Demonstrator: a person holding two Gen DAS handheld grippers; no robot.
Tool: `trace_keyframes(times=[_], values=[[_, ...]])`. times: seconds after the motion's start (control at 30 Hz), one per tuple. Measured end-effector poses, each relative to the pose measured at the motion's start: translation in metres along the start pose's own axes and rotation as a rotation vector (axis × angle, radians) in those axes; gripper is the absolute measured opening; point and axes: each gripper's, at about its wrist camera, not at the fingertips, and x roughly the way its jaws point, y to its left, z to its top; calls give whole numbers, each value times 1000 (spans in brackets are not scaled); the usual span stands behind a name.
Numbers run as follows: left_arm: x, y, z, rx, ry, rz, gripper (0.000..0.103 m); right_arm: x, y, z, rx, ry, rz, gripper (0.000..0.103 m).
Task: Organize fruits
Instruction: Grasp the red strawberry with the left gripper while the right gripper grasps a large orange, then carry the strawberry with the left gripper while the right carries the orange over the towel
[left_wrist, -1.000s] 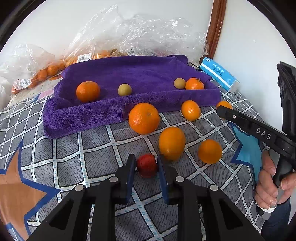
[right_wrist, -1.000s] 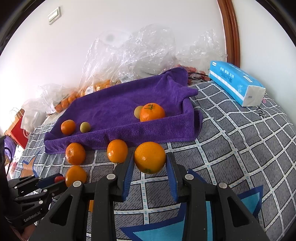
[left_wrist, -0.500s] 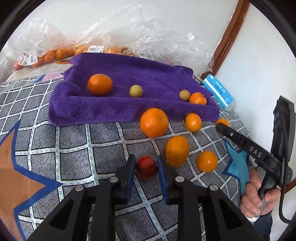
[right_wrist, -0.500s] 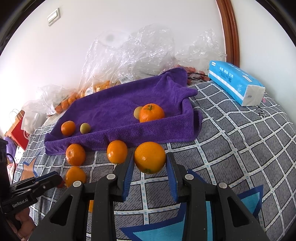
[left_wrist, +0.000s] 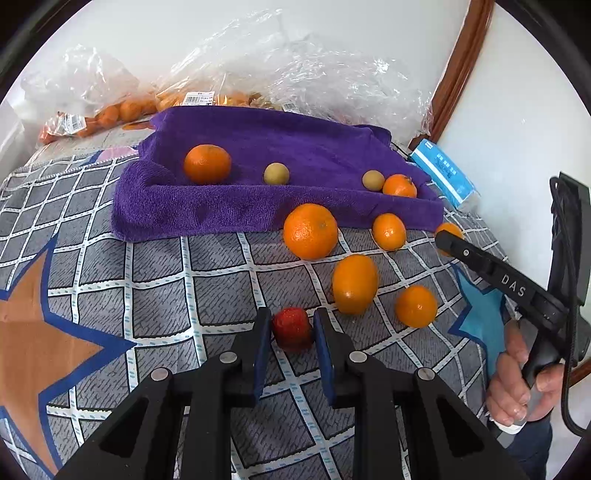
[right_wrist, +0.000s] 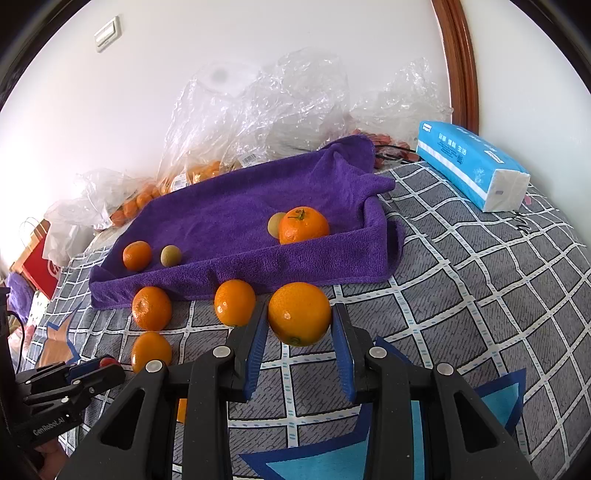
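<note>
Left wrist view: the left tongs (left_wrist: 289, 334) grip a strawberry (left_wrist: 291, 326) on the bed (left_wrist: 155, 280). The right tongs (right_wrist: 299, 334) clamp an orange (right_wrist: 299, 313), likely both bound for the towel (right_wrist: 236, 218).

Open bedspread (left_wrist: 155, 280) left of strawberry (left_wrist: 292, 328); oranges (left_wrist: 354, 284) crowding right; towel (left_wrist: 295, 147) middle bare; bags (right_wrist: 258, 107) blocking behind.

loose oranges (left_wrist: 310, 231) beside purple towel (left_wrist: 258, 206)
</note>
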Motion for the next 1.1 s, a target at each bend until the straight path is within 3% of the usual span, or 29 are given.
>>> trace_keyframes(times=[0.5,0.8,1.1], values=[[-37,18,26,-55,-87,-2,22,-13,2,7,-14,-7,-8,34],[-40,14,70,-59,-156,13,22,-38,18,49,-72,-85,-24,34],[-30,24,114,-81,-216,67,23,-23,29,93,-93,-125,-50,34]])
